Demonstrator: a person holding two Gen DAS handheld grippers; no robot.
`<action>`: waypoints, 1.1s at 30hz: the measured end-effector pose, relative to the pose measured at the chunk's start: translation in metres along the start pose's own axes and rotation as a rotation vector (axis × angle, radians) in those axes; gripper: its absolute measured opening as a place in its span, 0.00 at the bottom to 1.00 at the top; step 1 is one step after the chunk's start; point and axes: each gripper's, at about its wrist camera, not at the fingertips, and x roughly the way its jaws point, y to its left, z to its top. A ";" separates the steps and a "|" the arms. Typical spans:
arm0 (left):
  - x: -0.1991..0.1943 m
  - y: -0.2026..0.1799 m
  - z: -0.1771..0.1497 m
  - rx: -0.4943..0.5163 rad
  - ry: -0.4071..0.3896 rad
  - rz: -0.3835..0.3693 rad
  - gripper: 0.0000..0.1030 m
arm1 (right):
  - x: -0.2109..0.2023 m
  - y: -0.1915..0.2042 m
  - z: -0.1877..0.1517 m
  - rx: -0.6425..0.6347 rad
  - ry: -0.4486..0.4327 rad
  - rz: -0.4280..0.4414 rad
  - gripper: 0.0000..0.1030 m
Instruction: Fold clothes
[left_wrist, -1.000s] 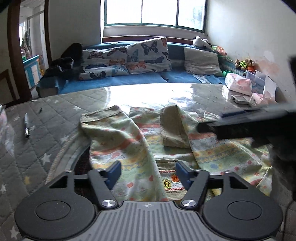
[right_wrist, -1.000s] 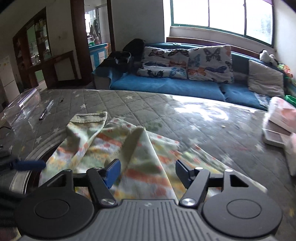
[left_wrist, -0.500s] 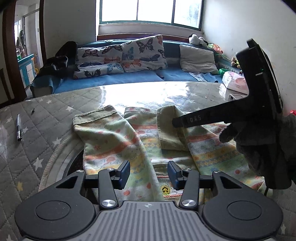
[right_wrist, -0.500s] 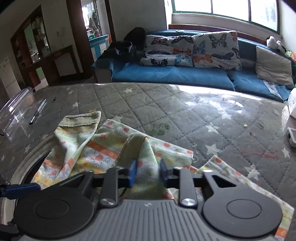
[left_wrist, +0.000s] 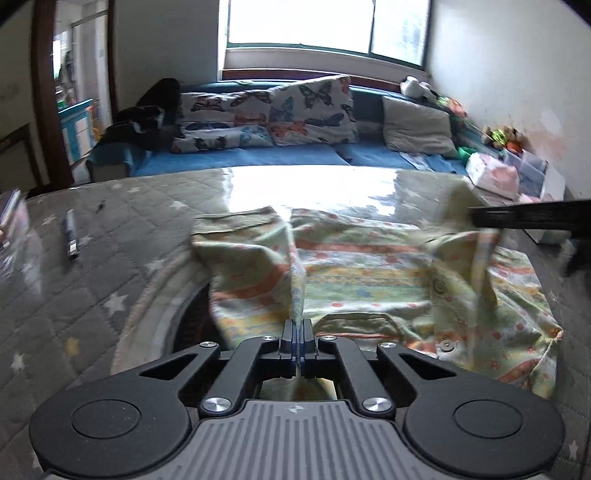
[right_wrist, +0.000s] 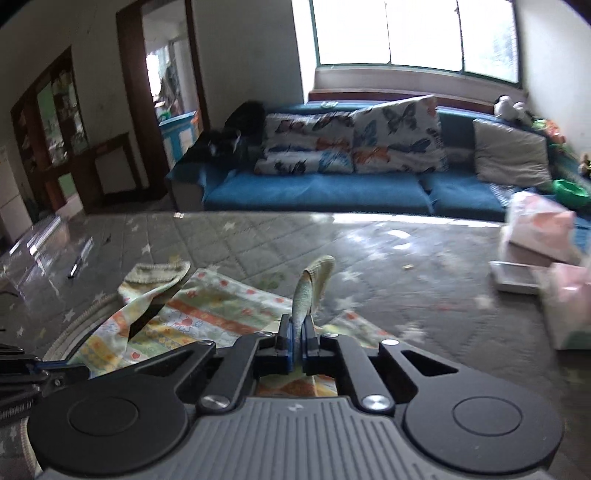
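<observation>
A small pale green child's shirt (left_wrist: 369, 273) with orange and yellow printed stripes lies on the grey quilted star-print table cover (left_wrist: 110, 266). My left gripper (left_wrist: 297, 332) is shut on a fold of the shirt by its left sleeve and lifts it into a ridge. My right gripper (right_wrist: 297, 334) is shut on the shirt's right sleeve (right_wrist: 314, 280), which stands up from the jaws. The shirt's body (right_wrist: 207, 317) spreads to the left in the right wrist view. The right gripper's black finger shows at the right edge of the left wrist view (left_wrist: 528, 218).
A pen (left_wrist: 72, 240) lies on the cover at the left. Pink packets and small boxes (right_wrist: 539, 236) sit at the table's right side. A blue sofa with butterfly cushions (left_wrist: 277, 122) stands behind the table. A clear plastic item (right_wrist: 33, 240) lies at the far left.
Both grippers went from open to shut on the shirt. The two sleeves have been lifted and drawn outward, and the shirt's body now lies opened out between them.
</observation>
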 end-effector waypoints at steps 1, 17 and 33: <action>-0.004 0.003 -0.002 -0.007 -0.005 0.007 0.01 | -0.011 -0.005 -0.001 0.006 -0.012 -0.009 0.03; -0.088 0.045 -0.072 -0.126 -0.012 0.088 0.01 | -0.141 -0.068 -0.069 0.084 -0.106 -0.179 0.04; -0.115 0.029 -0.116 -0.115 0.069 0.058 0.02 | -0.183 -0.159 -0.181 0.344 0.044 -0.422 0.16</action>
